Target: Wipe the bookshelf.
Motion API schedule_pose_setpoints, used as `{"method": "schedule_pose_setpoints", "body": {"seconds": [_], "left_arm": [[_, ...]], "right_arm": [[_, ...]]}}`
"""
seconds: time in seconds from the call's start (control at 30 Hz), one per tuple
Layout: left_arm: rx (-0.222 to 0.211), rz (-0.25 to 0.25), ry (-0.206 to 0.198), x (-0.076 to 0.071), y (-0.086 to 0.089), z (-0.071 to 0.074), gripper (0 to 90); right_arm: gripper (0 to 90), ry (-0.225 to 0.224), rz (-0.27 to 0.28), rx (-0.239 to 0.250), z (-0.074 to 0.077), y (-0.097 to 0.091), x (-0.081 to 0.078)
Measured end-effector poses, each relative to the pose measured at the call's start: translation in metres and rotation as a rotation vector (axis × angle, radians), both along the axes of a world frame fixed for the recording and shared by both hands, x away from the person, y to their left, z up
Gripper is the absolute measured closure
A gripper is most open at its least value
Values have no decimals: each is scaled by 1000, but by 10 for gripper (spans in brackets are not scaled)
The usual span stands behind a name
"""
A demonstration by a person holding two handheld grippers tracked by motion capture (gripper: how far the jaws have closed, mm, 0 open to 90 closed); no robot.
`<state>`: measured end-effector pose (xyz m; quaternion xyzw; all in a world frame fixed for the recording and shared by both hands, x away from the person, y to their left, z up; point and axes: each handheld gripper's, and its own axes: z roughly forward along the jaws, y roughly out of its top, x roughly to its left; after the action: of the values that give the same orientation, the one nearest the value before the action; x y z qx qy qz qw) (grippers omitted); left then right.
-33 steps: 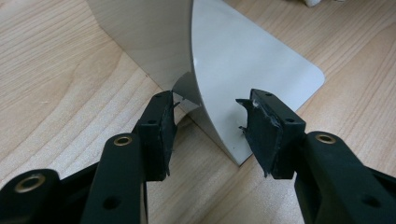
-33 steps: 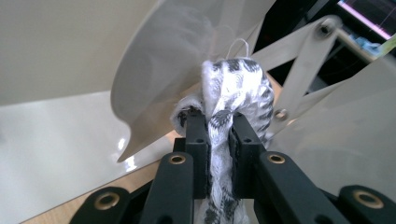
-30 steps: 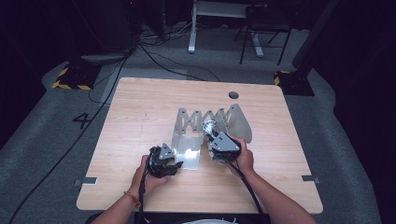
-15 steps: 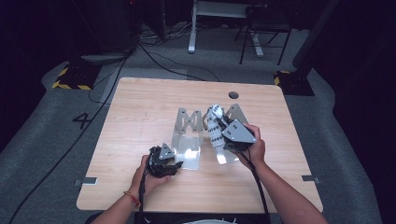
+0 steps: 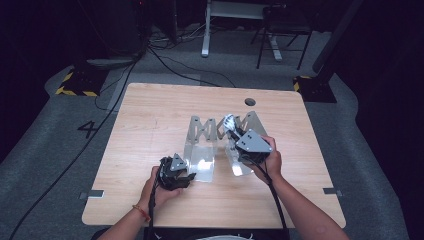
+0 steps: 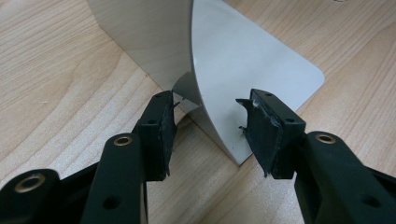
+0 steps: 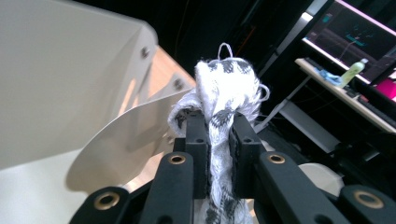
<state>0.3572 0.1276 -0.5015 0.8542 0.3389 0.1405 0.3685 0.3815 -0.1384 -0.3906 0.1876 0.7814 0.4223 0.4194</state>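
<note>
Cloth, white with grey-black checks, sits pinched tight in the right claw, bunched up above the jaws with a loose thread loop sticking out on top. From the high view that claw is up off the table, right over the metal rack, a zigzag expanding thing with flat silvery plates standing on the wood. Left claw is down at the near plate: jaws about halfway apart, straddling the plate's upright edge, one pad on each side, and neither pad looks to be pressing on it, so it's released. Left hand rests low on the table near the front edge.
</note>
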Motion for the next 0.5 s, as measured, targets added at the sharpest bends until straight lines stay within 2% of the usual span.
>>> {"method": "schedule_pose_setpoints", "body": {"seconds": [0.13,0.37,0.5], "left_arm": [[0,1,0,0,0,0,523],[-4,2,3,0,0,0,523],[-5,2,4,0,0,0,523]], "right_arm": [[813,16,2,-35,-15,5,1],[813,75,-10,-98,-45,8,5],[813,71,-9,-142,-60,10,5]]}}
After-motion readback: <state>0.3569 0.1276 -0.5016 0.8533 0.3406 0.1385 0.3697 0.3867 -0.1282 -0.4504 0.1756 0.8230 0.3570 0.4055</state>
